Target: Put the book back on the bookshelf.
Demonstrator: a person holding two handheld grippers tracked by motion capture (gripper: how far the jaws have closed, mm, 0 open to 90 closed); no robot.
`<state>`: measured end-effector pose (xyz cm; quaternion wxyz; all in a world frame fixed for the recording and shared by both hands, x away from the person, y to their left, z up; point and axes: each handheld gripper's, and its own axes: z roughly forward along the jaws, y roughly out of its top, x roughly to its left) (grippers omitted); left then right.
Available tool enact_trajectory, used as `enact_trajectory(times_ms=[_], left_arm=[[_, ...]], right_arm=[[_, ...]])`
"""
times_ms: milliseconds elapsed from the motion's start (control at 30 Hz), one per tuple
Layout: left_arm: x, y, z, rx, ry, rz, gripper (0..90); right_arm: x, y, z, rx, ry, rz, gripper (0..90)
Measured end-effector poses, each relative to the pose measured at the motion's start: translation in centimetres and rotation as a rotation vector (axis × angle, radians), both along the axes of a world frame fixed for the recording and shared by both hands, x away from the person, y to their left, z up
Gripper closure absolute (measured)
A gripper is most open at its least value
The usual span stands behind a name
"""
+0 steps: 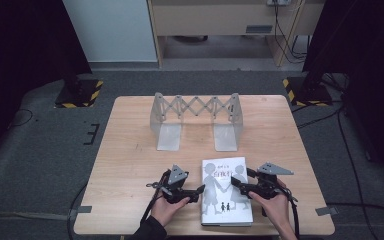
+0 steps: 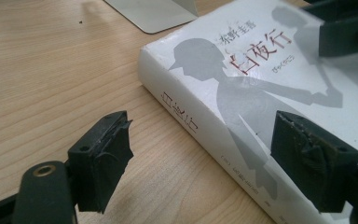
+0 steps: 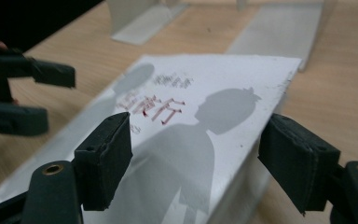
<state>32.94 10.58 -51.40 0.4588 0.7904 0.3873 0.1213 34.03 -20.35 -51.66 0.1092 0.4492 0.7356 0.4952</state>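
Note:
A white book (image 1: 225,197) with grey silhouettes and red title characters lies flat on the wooden table (image 1: 130,165), near its front edge. My left gripper (image 1: 199,192) sits at the book's left side. In the left gripper view its jaws (image 2: 200,158) stand open astride the spine of the book (image 2: 261,70), one pad over the table, the other over the cover. My right gripper (image 1: 239,180) is at the book's right side. In the right gripper view it (image 3: 196,158) is open, one pad above the cover of the book (image 3: 205,93), the other past the edge.
An extendable metal book rack (image 1: 195,117) with two flat base plates stands at the back middle of the table; one plate (image 3: 279,28) lies just beyond the book. Bare tabletop stretches left of the book. Dark carpet and cables surround the table.

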Motion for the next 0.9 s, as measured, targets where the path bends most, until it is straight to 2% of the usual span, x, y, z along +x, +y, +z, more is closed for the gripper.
enact_trajectory(times_ms=[133, 367, 567, 767, 900], left_arm=[[-0.1, -0.1, -0.1, 0.013, -0.007, 0.003, 20.0], [0.2, 0.7, -0.1, 0.035, -0.018, 0.046, 24.4], [0.4, 1.6, 0.1, 0.024, -0.019, 0.081, 25.6], [0.4, 1.9, 0.1, 0.020, -0.017, 0.086, 25.6], [0.4, 1.9, 0.1, 0.021, -0.016, 0.085, 25.6]], right_arm=[[0.0, -0.8, -0.4, -0.005, 0.000, -0.034, 25.3], [-0.1, -0.3, -0.9, -0.008, 0.013, -0.010, 25.4], [-0.1, -0.1, -0.9, -0.005, 0.017, -0.012, 24.2], [-0.1, -0.1, -1.0, 0.001, 0.022, -0.013, 23.0], [0.0, 0.0, -1.2, 0.010, 0.047, -0.006, 23.3]])
